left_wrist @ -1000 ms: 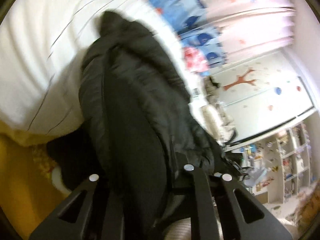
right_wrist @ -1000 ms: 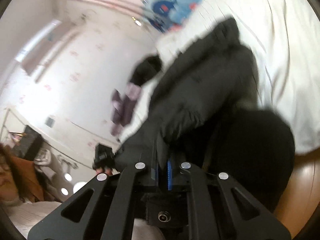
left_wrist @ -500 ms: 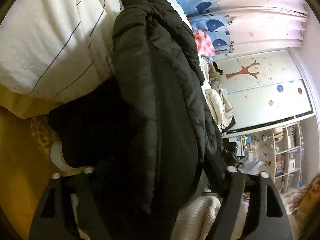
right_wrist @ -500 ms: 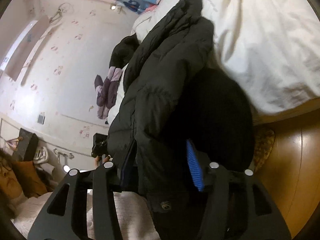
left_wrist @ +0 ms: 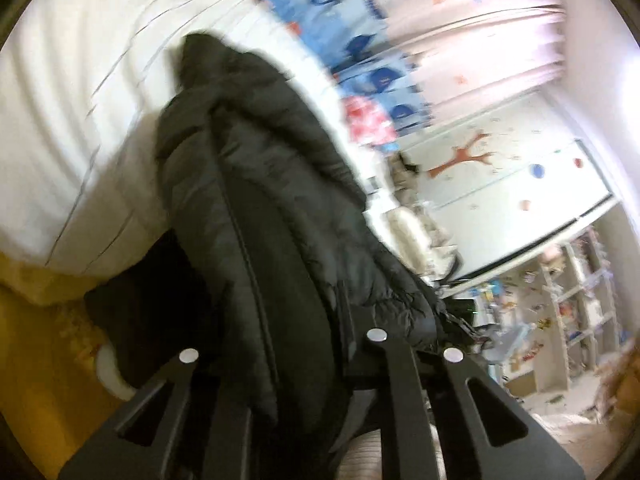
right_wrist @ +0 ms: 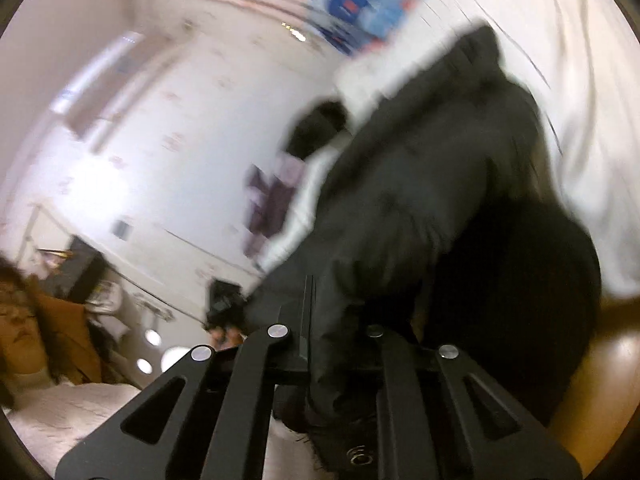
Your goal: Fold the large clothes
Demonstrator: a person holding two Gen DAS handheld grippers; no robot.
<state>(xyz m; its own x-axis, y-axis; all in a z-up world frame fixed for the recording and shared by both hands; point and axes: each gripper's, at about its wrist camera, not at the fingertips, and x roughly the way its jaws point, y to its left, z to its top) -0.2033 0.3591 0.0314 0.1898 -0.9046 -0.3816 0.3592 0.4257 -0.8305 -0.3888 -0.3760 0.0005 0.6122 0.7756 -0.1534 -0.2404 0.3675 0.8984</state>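
Note:
A black puffer jacket (left_wrist: 256,208) hangs bunched lengthwise from both grippers, its far end trailing onto the white bed (left_wrist: 80,100). My left gripper (left_wrist: 288,344) is shut on the jacket's near edge, with fabric draped over and between the fingers. In the right wrist view the same jacket (right_wrist: 432,200) fills the middle. My right gripper (right_wrist: 332,332) is shut on another part of the near edge. Both views are blurred by motion.
A blue patterned pillow (left_wrist: 320,12) lies at the bed's head near pink curtains (left_wrist: 480,40). A wardrobe with a tree decal (left_wrist: 500,184) and cluttered shelves (left_wrist: 572,300) stand at right. Wooden floor (right_wrist: 600,380) lies below. A person (right_wrist: 24,320) shows at left.
Both grippers were open around the jacket half a second ago and have now closed on it. The cameras are swinging, and the jacket is lifted and stretched again.

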